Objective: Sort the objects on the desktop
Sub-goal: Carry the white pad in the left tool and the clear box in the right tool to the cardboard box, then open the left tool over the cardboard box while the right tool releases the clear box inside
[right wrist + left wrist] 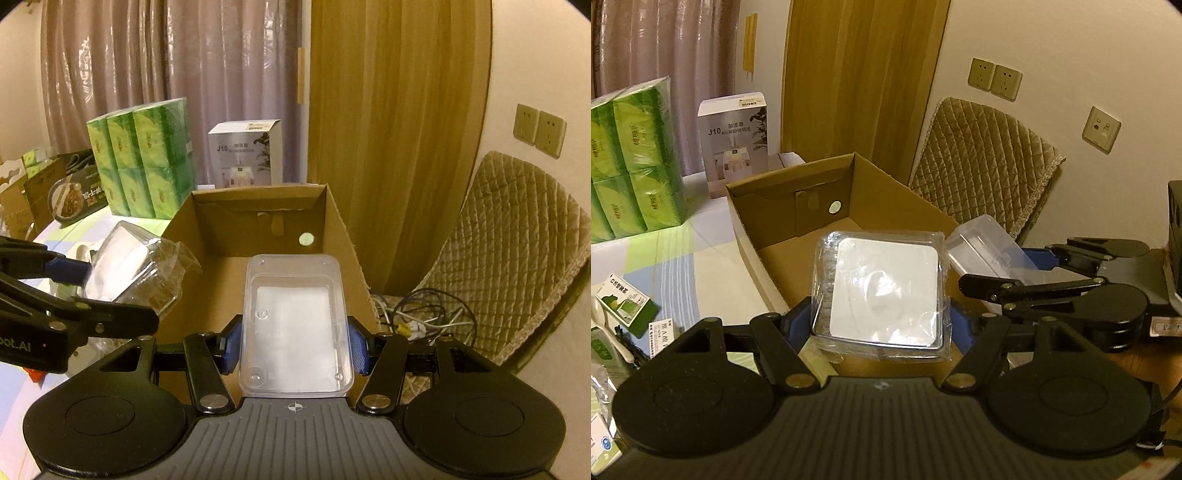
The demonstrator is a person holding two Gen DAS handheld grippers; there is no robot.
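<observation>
My left gripper [879, 325] is shut on a square white pad wrapped in clear plastic [886, 291], held over the open cardboard box [783, 254]. My right gripper [295, 347] is shut on a clear plastic case [295, 325] with a white insert, also above the box [347, 243]. In the left wrist view the right gripper [1030, 266] and its clear case [986, 243] show at the right, over the box's right wall. In the right wrist view the left gripper [85, 280] with the wrapped pad [129, 266] hangs at the box's left wall. The box floor looks bare.
Green tissue packs [631, 155] and a white humidifier carton [735, 140] stand behind the box. Small green boxes [628, 306] and packets lie on the table at the left. A quilted chair [517, 251] and a tangle of cables [421, 314] are to the right of the box.
</observation>
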